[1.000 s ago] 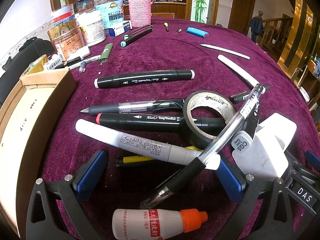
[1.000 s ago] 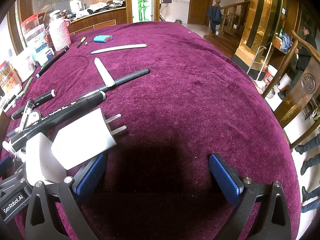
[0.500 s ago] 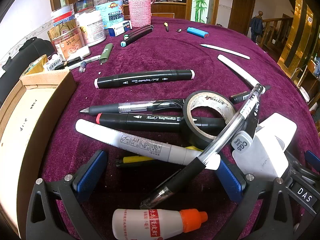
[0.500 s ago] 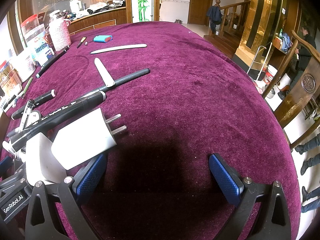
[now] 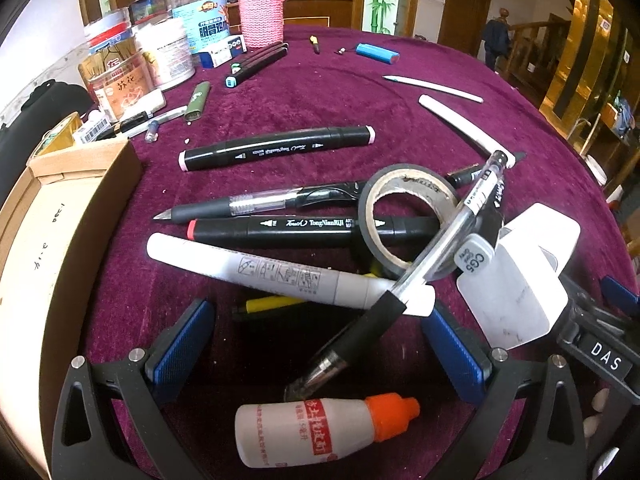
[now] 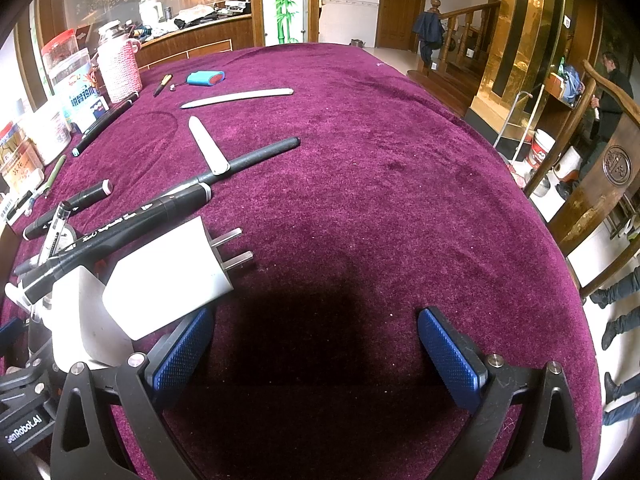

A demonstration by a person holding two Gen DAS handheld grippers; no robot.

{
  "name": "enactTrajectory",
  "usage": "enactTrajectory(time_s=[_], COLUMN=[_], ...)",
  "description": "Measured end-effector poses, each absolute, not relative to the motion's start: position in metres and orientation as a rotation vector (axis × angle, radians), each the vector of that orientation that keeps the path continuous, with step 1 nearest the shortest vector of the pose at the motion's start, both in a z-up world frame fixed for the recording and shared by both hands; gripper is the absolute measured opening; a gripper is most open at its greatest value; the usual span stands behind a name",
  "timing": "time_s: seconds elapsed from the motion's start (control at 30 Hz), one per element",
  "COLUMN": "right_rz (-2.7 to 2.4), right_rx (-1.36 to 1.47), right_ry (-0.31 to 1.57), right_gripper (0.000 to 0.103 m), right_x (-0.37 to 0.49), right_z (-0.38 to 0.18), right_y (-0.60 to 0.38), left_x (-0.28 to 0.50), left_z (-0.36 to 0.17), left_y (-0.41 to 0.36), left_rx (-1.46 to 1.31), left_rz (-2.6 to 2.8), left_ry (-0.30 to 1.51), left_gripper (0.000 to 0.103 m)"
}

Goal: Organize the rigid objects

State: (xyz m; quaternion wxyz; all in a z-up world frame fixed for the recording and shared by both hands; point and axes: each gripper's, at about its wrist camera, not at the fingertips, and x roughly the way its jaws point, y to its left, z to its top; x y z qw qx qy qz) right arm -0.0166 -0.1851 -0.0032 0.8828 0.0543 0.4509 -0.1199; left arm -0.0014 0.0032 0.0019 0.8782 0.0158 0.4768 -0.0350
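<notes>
A heap of pens and markers lies on the purple tablecloth. My left gripper stands open over its near edge. Between the pads sit a yellow-and-black pen and the tip of a clear gel pen. That gel pen leans across a white marker and a roll of black tape. A small white bottle with an orange cap lies just under the gripper. A white plug adapter rests by the left pad of my right gripper, which is open over bare cloth.
A cardboard box stands at the left edge. Jars, tins and a pink knitted bottle crowd the far left. White blades, a blue case and more markers lie farther back. A wooden chair stands off the table's right side.
</notes>
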Motion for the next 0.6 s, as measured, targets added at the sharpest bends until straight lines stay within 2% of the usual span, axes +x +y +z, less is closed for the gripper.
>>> enactTrajectory(time_s=[0.6], right_rz=[-0.249], right_rx=[0.114], right_ry=[0.939], right_gripper=[0.102], right_x=[-0.0166], right_z=[-0.0034], right_y=[-0.1851], left_x=[-0.0029], left_z=[0.0028], left_y=[0.0029], left_rx=[0.035], left_rz=[-0.073], left_ry=[0.993], left_gripper=[0.103])
